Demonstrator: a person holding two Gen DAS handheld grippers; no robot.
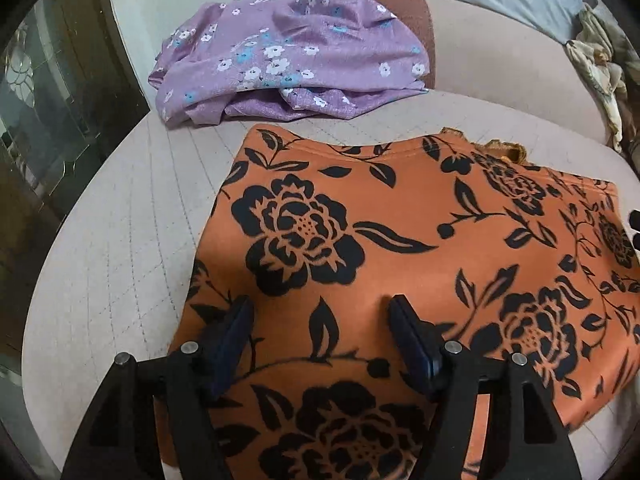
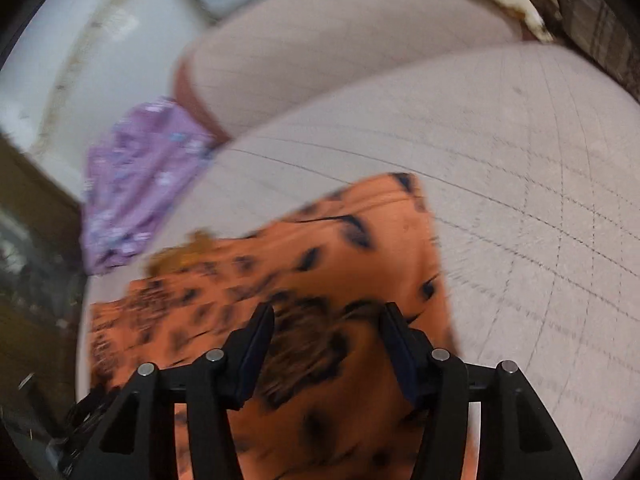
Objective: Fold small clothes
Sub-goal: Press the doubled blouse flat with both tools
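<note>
An orange cloth (image 1: 400, 248) with black flowers lay flat on the pale sofa seat (image 1: 120, 240), near its front edge. A purple cloth (image 1: 288, 60) with little white flowers sat bunched up at the back of the seat, against the sofa's back cushion (image 1: 500, 60). The left claw (image 1: 320, 308) and the right claw (image 2: 328, 316) each hung over the orange cloth with fingers apart, holding nothing.
</note>
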